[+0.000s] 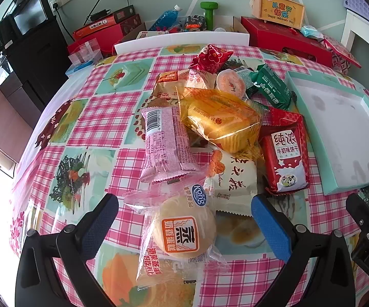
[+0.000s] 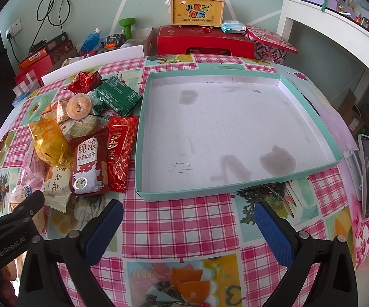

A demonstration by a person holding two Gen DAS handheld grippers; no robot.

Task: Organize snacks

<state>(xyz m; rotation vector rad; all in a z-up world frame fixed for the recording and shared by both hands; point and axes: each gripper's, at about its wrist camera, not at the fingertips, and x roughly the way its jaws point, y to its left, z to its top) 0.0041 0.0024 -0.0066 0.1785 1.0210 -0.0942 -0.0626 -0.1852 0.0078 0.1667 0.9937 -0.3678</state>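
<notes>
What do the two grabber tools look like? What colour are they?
Both look alike. The left tool has two black plastic fingers with silver screws, each ending in a bumpy blue pad. The right tool is the same: black fingers, blue textured pads. The left tool's body carries white "GenRobot.AI" lettering, seen from the right wrist camera. No sleeves or cables show.

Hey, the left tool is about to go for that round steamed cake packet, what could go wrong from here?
1. The steamed cake packet lies between the open left tool, and its top edge appears tucked under the pink packet; lifting may drag that one along.
2. The cake looks soft, so a hard squeeze may crush it.
3. The yellow cake packet sits high on the pile and might slide off if neighbours shift.
The teal tray is empty, so space is no worry.
</notes>
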